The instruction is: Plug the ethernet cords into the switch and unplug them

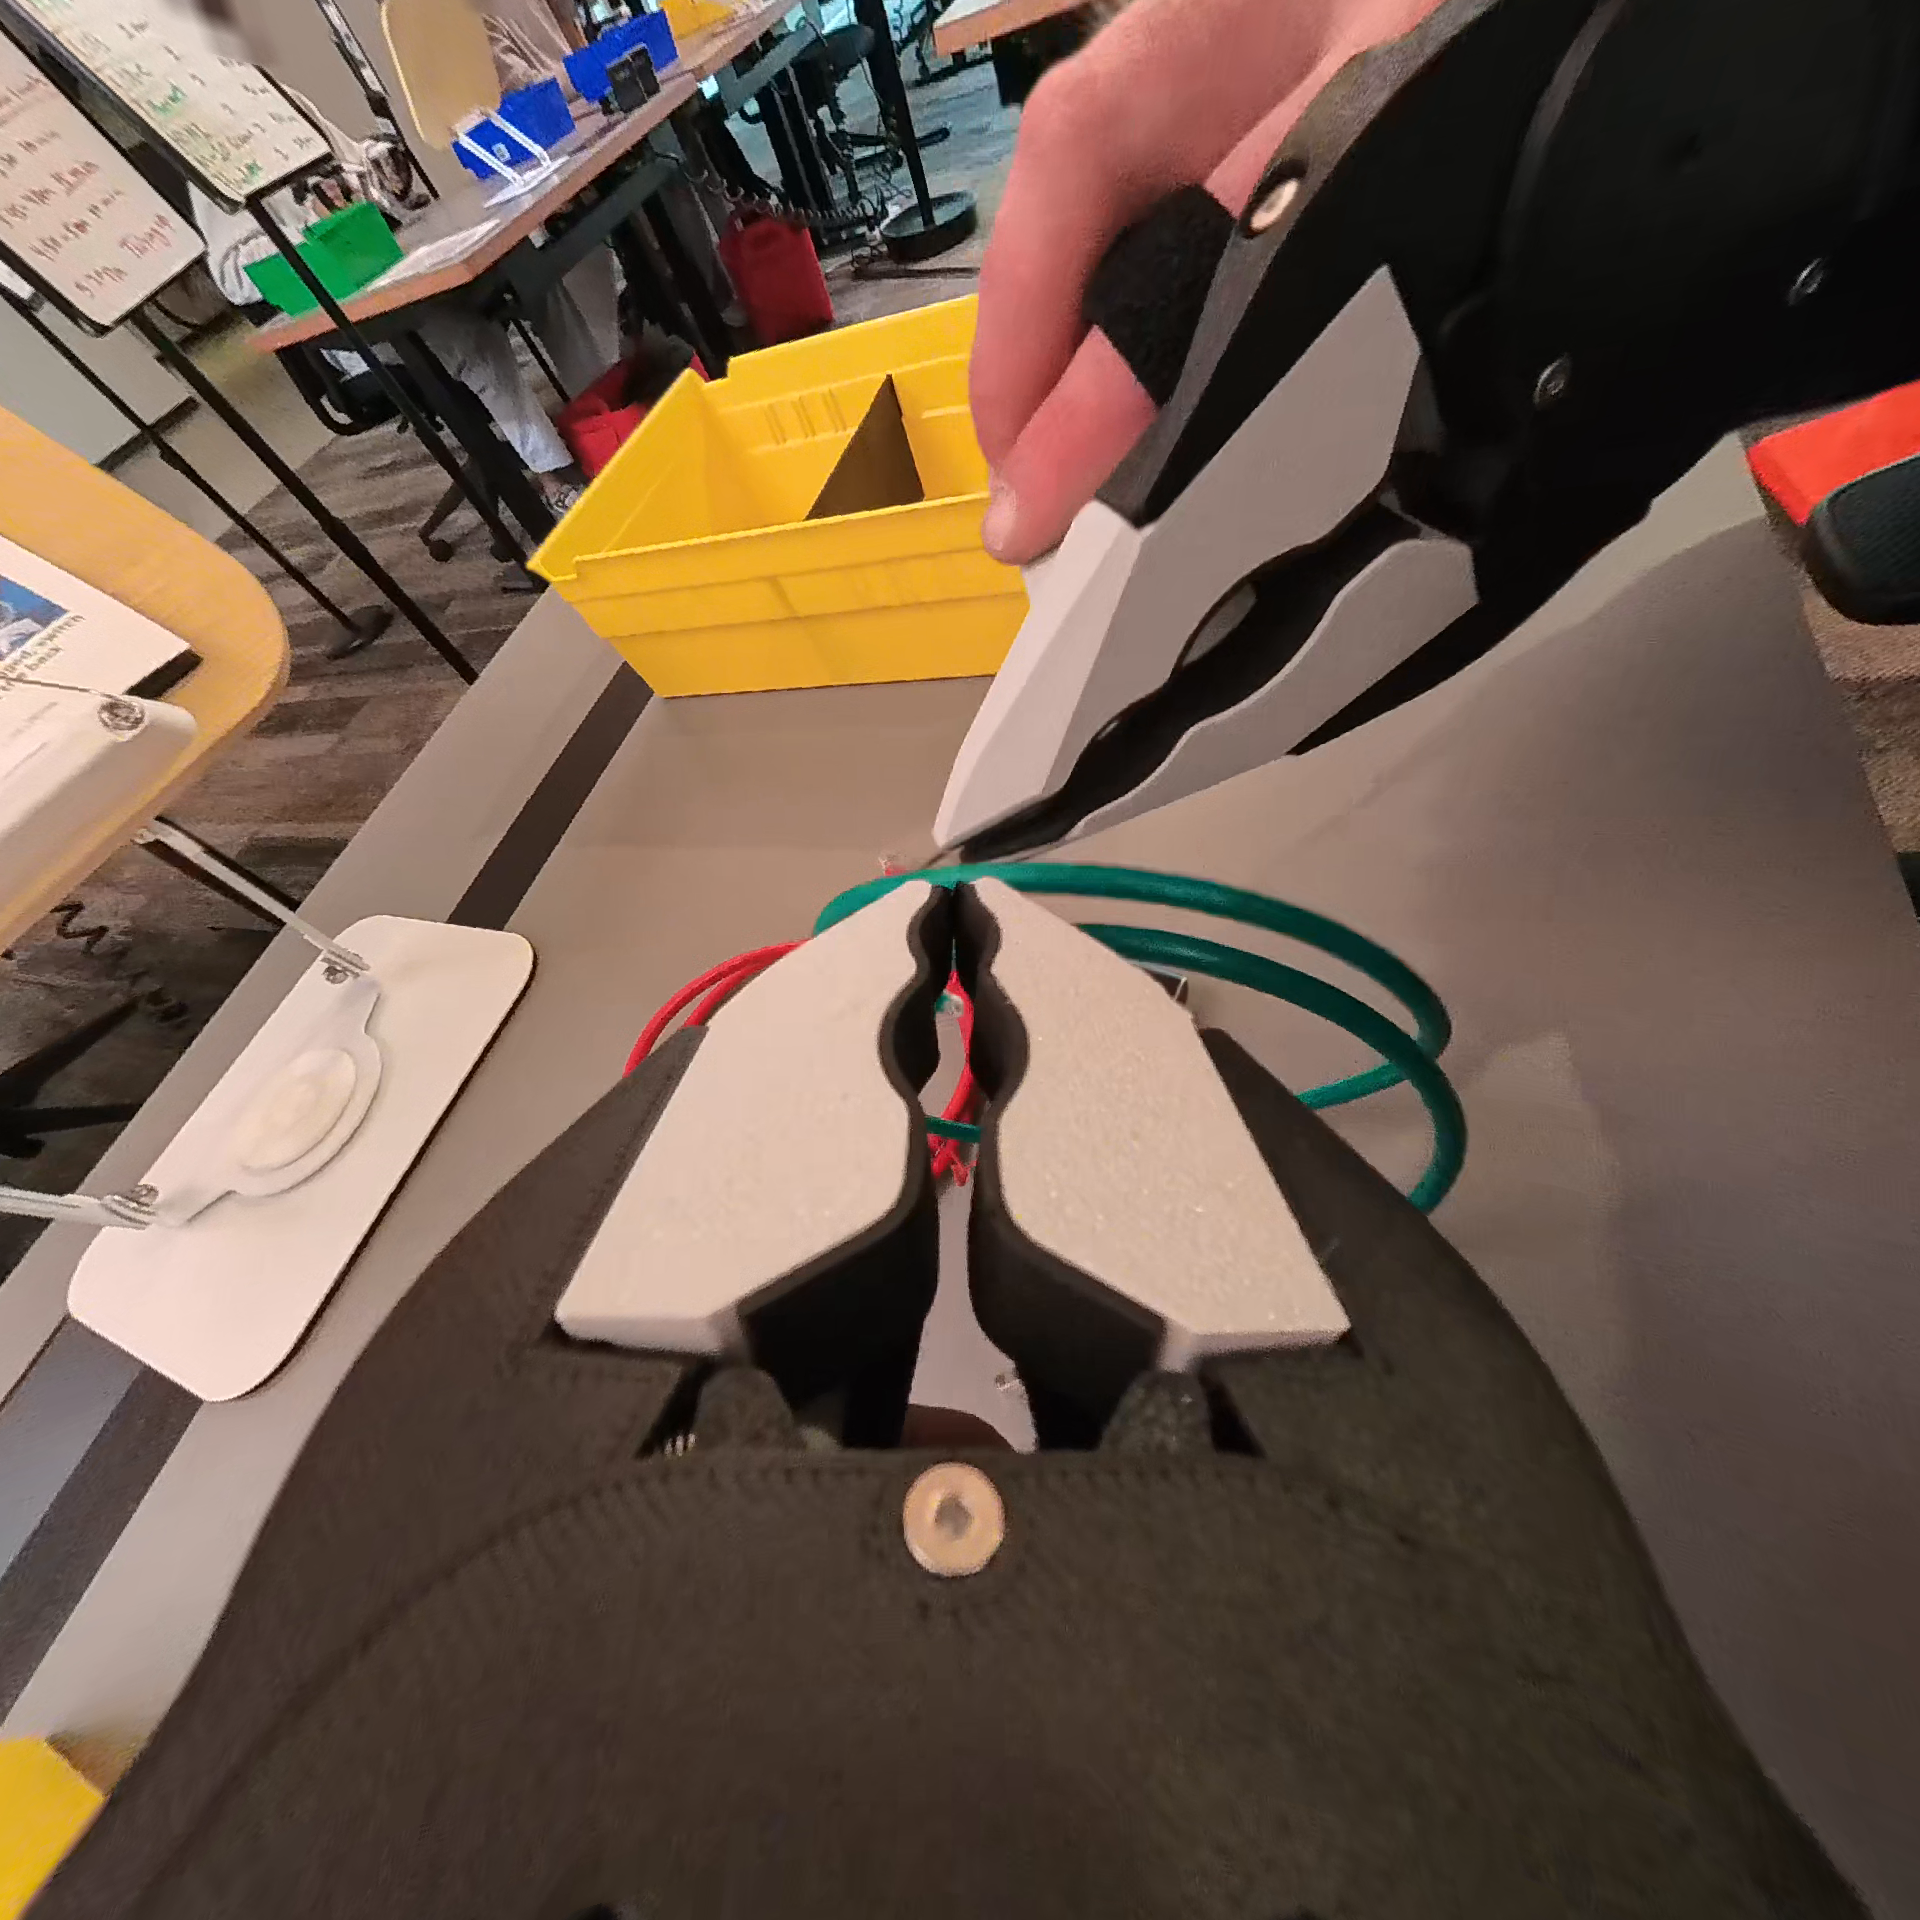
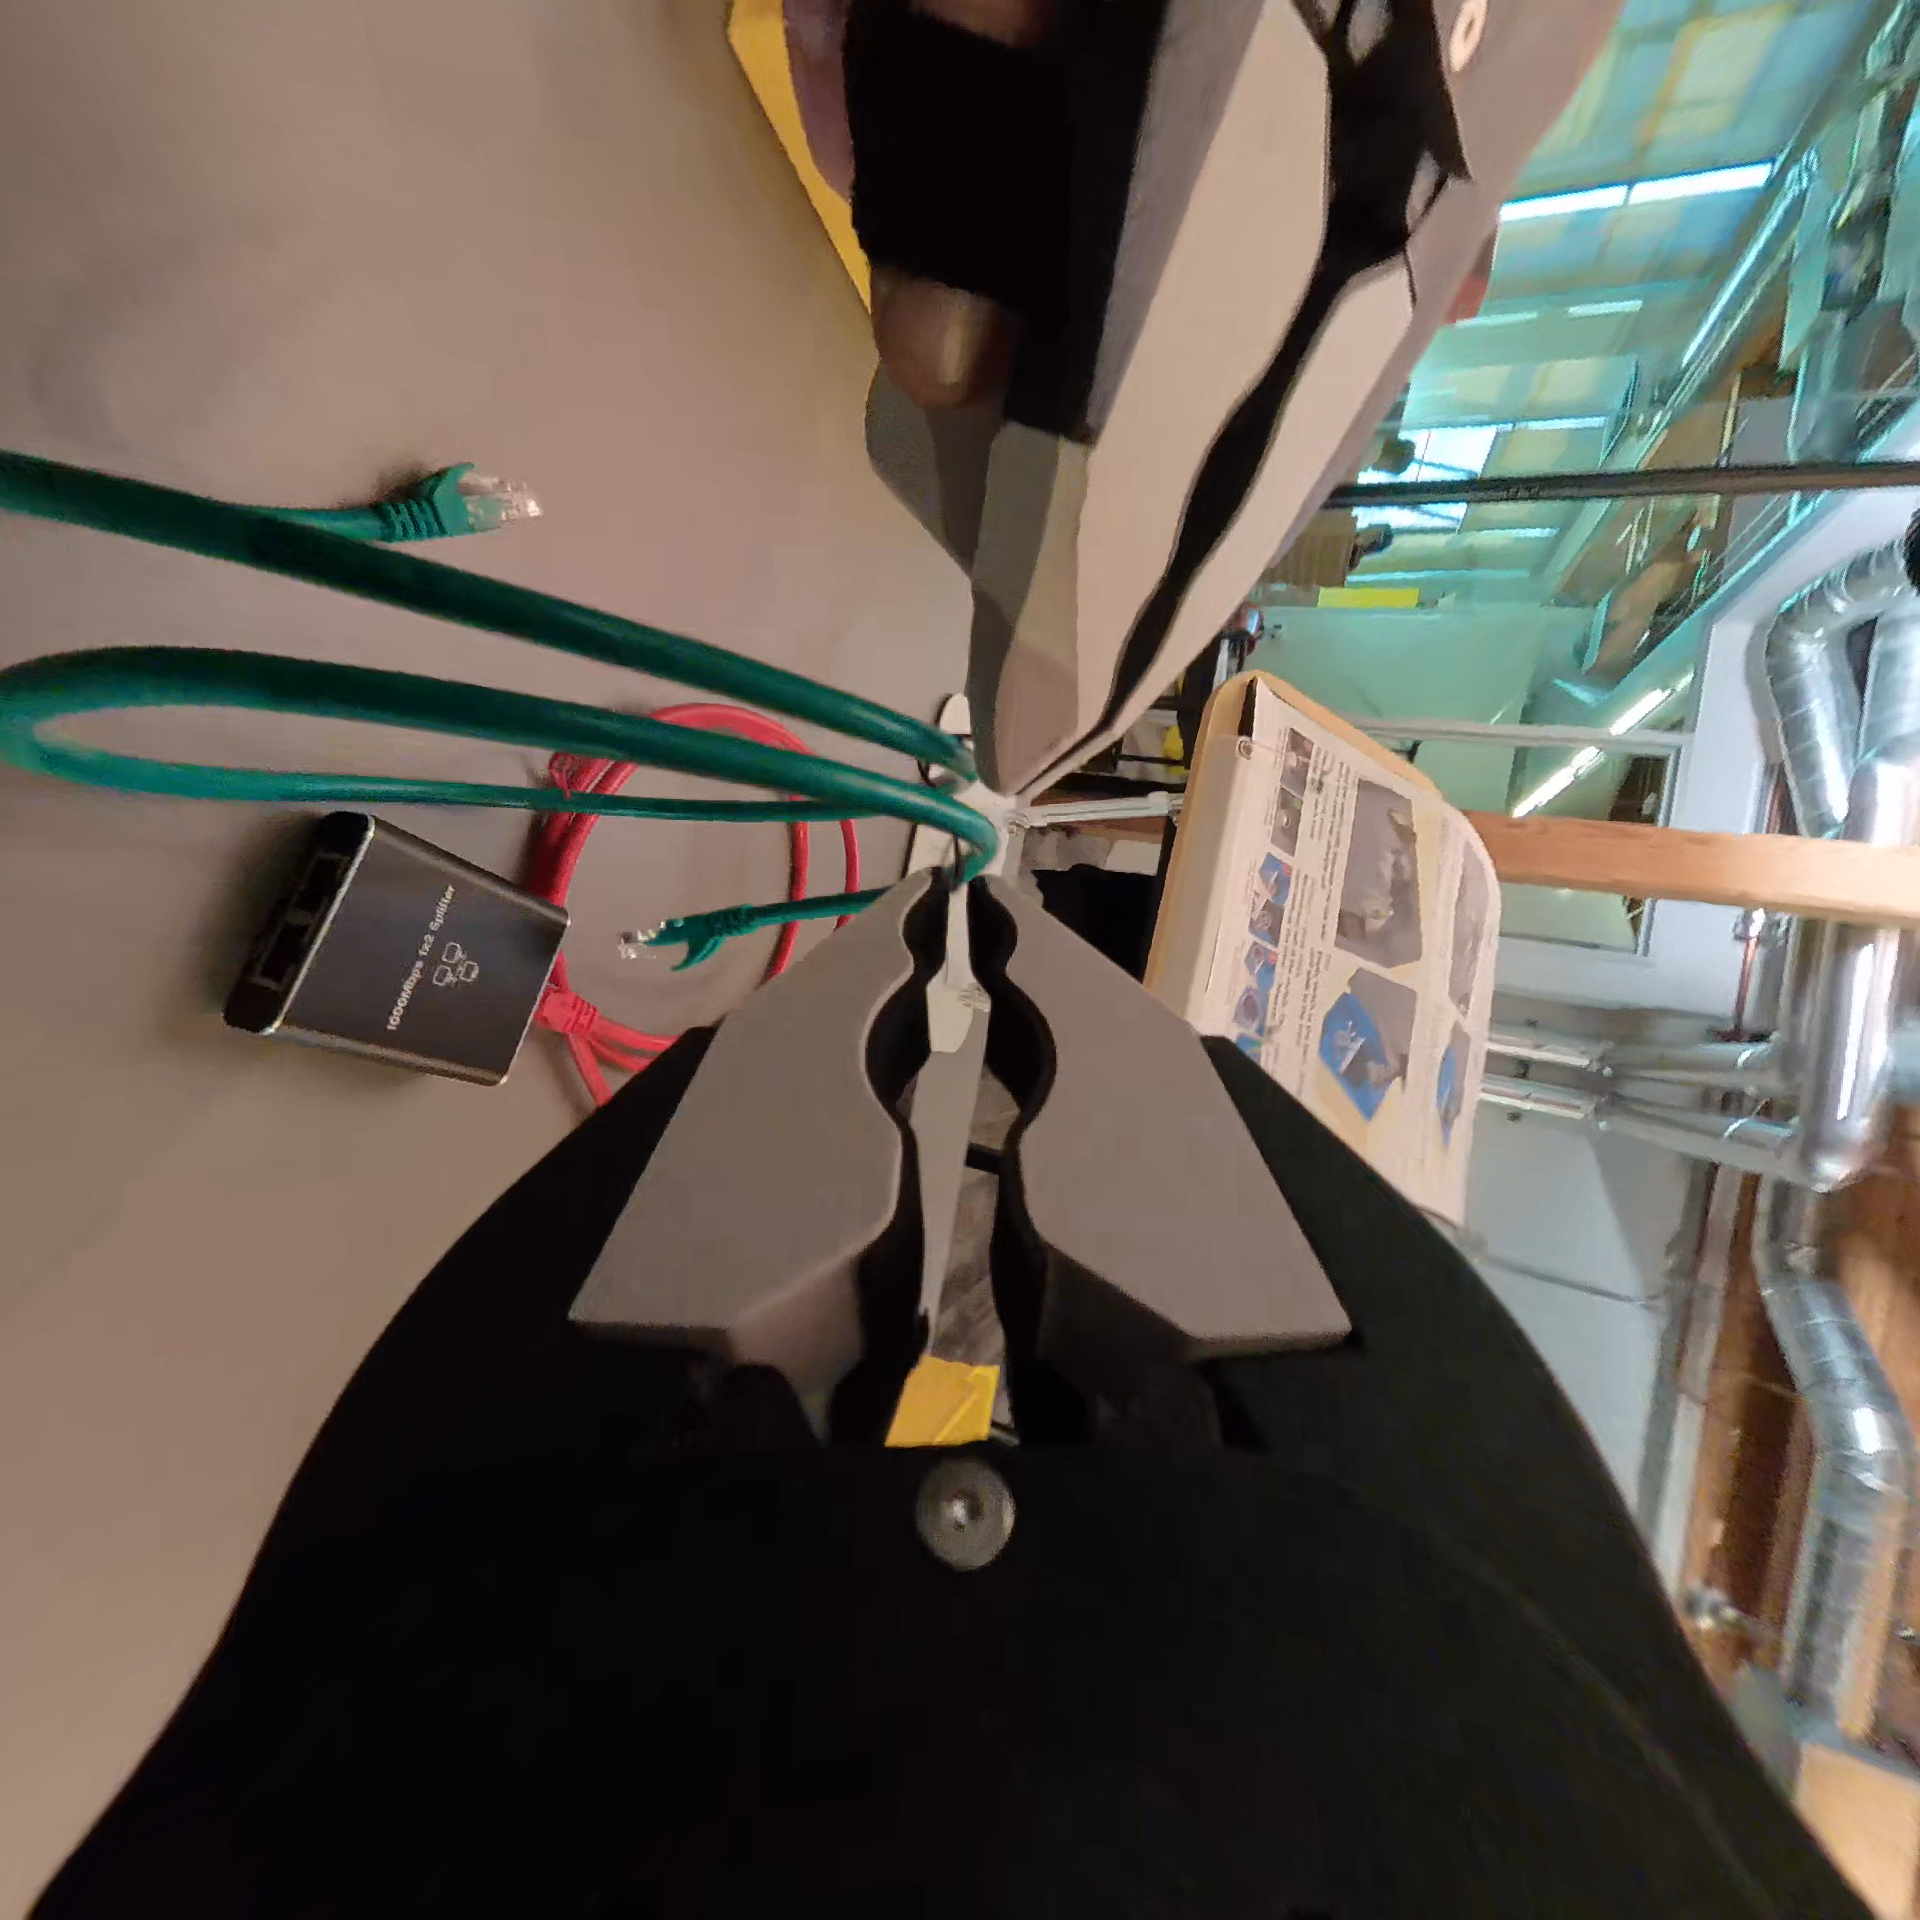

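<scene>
While both grippers' fingers point(image 1: 951, 896) pinch the green cord point(image 2: 436, 592), the switch point(image 2: 395, 951) lies apart

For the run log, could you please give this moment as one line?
left gripper: shut on green cord | right gripper: shut on green cord | switch: ports empty | red cord: on table

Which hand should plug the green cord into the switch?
Probably right: the right gripper pinches the green cord just by its loose plug, with the switch in its view. The left gripper sees no switch.
</scene>
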### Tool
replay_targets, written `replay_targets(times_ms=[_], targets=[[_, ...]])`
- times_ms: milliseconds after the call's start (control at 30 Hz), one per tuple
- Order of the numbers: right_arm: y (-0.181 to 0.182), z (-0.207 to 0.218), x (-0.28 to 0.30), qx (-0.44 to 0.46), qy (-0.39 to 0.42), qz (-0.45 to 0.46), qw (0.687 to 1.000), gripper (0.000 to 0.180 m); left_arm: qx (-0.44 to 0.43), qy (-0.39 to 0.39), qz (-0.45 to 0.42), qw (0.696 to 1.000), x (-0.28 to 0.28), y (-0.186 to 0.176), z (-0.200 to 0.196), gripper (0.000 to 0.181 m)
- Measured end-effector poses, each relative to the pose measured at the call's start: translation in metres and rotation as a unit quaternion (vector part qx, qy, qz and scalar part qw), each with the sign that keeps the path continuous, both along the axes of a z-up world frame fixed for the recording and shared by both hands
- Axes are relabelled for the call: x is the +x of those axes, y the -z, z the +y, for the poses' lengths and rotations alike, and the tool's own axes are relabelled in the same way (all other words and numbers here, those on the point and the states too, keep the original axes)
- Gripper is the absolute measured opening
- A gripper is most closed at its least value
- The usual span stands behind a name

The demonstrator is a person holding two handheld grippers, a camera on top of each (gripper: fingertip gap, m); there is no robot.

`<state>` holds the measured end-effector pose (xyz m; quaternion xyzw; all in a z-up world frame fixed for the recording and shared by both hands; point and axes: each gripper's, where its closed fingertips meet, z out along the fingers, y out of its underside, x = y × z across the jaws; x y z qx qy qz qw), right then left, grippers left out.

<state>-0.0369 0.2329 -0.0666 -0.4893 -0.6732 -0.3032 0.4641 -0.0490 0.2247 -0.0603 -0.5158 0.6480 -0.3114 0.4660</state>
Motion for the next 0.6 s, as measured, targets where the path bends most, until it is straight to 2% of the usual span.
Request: replay_targets(times_ms=[200,267,333,400,433,533,567,600], targets=[[0.003,0.001,0.013,-0.044,0.031,0.089,0.995,0.006,-0.007,-0.006,-0.01,1.0,-0.001,-0.001,0.003,0.001],[0.006,0.0,0.016,-0.095,0.049,0.162,0.981,0.005,-0.008,-0.006,-0.013,1.0,-0.001,-0.001,0.002,0.001],[0.01,-0.003,0.021,-0.164,0.073,0.253,0.951,0.006,-0.007,-0.005,-0.016,1.0,-0.001,-0.002,0.002,0.001],[0.016,-0.009,0.018,-0.274,0.09,0.365,0.885,0.008,-0.001,-0.002,-0.018,1.0,0.0,-0.003,0.001,0.001],[0.018,-0.011,0.016,-0.329,0.094,0.424,0.839,0.009,0.002,-0.001,-0.017,1.0,0.001,-0.003,0.0,0.001],[0.011,-0.013,0.009,-0.455,0.081,0.584,0.668,0.012,0.011,0.003,-0.017,1.0,0.002,-0.003,-0.003,0.001],[0.01,-0.012,0.01,-0.476,0.079,0.614,0.624,0.014,0.013,0.004,-0.016,1.0,0.002,-0.003,-0.004,0.001],[0.009,-0.009,0.012,-0.484,0.076,0.636,0.596,0.012,0.018,0.005,-0.015,1.0,0.003,-0.003,-0.005,0.001]])
